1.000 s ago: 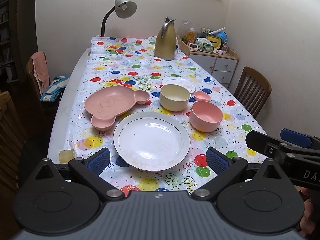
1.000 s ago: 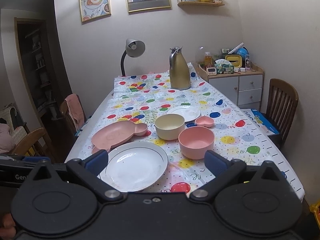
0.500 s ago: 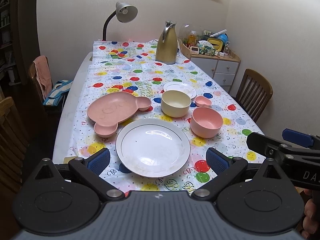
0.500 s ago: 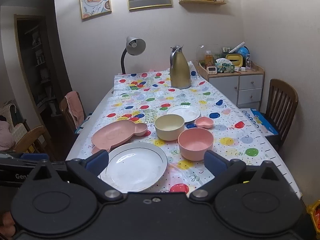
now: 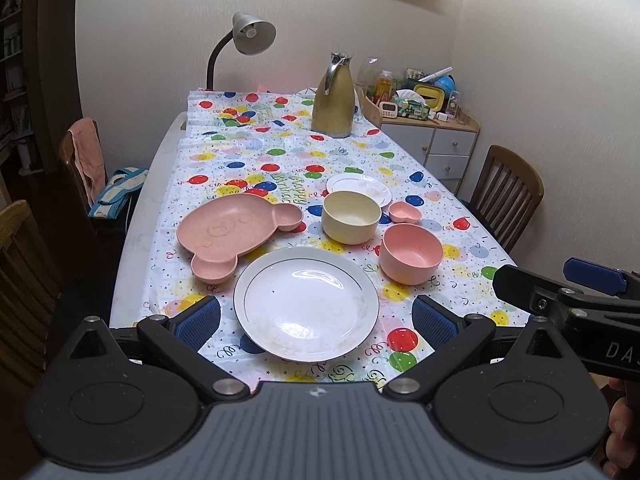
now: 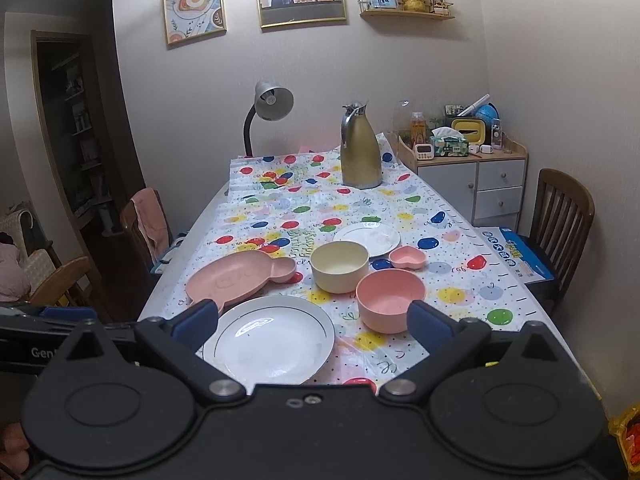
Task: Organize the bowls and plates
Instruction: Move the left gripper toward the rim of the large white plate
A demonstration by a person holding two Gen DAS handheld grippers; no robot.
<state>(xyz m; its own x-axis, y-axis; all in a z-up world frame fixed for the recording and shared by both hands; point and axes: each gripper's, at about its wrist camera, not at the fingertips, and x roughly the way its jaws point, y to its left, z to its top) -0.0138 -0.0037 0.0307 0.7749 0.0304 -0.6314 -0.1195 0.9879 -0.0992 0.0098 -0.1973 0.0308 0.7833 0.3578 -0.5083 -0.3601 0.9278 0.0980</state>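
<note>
Left wrist view, my left claw [image 5: 316,322] wide over the white plate [image 5: 306,304], pink bowl [image 5: 411,254] at two o'clock, right claw [image 6: 314,322] wide, empty.

Three plates [image 5: 306,304], three bowls [image 5: 411,253], one jug [image 5: 333,96].
</note>
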